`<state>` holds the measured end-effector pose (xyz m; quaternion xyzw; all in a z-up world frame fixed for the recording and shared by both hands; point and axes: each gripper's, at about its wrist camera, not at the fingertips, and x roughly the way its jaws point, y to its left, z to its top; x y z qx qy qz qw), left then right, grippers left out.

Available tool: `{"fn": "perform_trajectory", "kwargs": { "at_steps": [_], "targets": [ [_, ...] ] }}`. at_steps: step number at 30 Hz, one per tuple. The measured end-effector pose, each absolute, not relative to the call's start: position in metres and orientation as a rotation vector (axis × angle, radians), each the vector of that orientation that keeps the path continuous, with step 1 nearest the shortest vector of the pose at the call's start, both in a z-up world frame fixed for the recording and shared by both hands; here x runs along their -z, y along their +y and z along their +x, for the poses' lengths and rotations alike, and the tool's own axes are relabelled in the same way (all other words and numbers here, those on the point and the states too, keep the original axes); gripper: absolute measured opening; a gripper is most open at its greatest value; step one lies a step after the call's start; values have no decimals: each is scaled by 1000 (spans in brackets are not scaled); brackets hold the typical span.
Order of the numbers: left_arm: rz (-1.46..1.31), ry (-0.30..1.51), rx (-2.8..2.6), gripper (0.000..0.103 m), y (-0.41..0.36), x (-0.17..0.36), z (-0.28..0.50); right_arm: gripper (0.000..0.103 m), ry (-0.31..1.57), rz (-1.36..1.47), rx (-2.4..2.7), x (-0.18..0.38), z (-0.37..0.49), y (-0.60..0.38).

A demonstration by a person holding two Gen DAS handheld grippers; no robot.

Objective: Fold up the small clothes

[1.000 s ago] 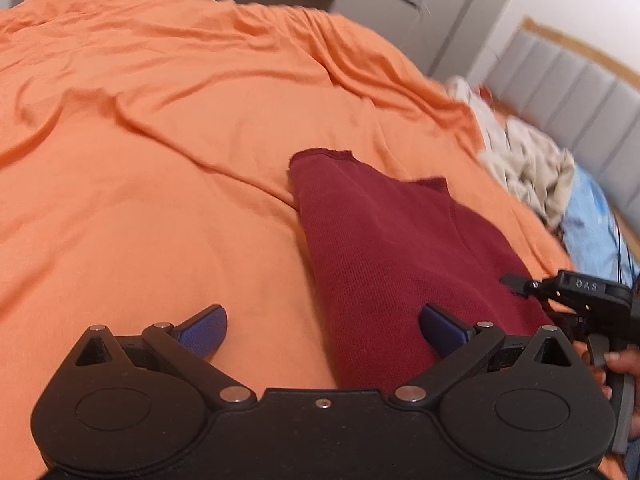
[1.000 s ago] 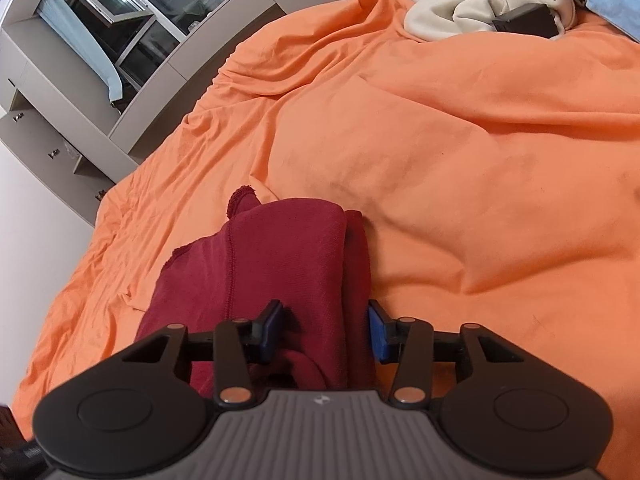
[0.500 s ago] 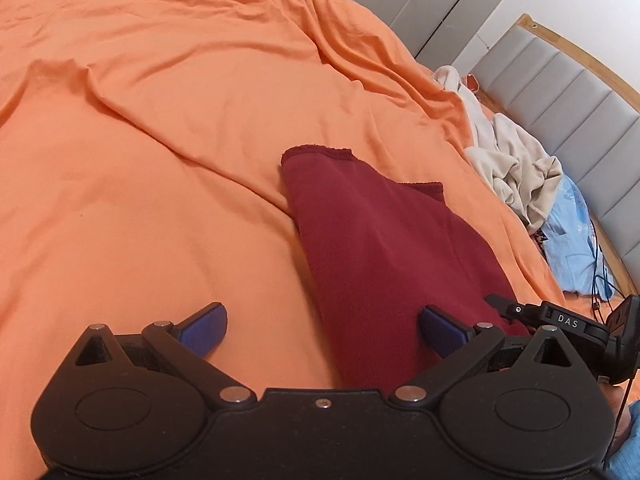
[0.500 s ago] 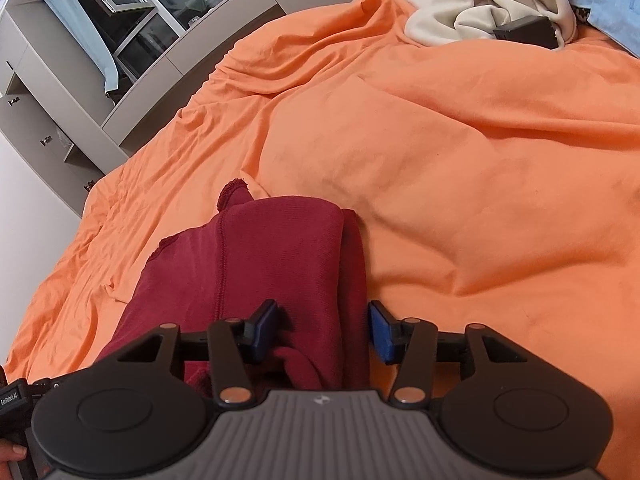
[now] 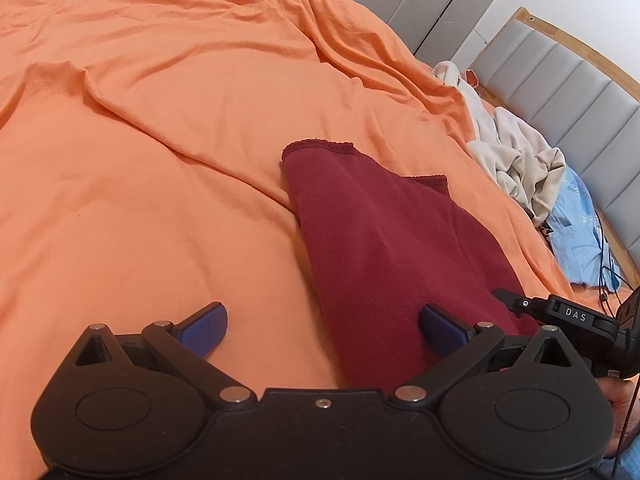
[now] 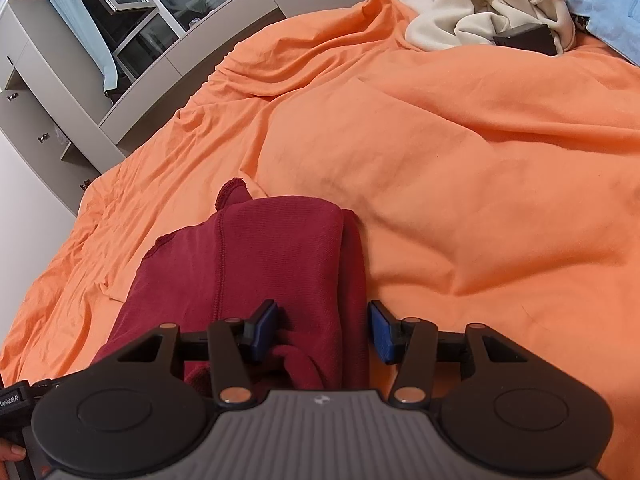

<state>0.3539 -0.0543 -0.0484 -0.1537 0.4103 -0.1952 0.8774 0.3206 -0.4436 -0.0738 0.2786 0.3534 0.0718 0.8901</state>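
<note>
- We have one maroon garment (image 5: 384, 248) lying on the orange sheet (image 5: 160, 160), near us and roughly mid-bed.
- We judge it partly folded: in the right wrist view one side is doubled over, giving a thick, layered edge on the right (image 6: 348, 264), while the left part spreads out thinner, with a seam down it.
- In the left wrist view it reads as a long narrow strip with two hemmed ends at the far side, not lined up with each other.
- Our left gripper (image 5: 324, 320) has its jaws spread wide and holds nothing; one finger sits over bare sheet, the other over the cloth's near edge.
- Our right gripper (image 6: 322, 328) has its jaws about half apart, straddling the doubled edge. The left pad touches or nearly touches the cloth, but the right pad stands clear of it, so we do not read this as a pinch.
- What looks left for this piece: a crosswise fold to shorten the strip, then squaring the hems.
- More work waits: a cream pile (image 6: 480, 8) and a blue item (image 5: 576, 232) lie unfolded near the headboard (image 5: 568, 80), well apart from the maroon piece.
</note>
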Motion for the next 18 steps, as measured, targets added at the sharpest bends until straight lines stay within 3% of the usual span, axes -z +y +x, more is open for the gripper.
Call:
{"fn": "perform_trajectory", "kwargs": {
  "at_steps": [18],
  "targets": [
    [-320, 846, 408, 103, -56, 50, 355, 54, 726, 570, -141, 73, 319, -442]
  ]
}}
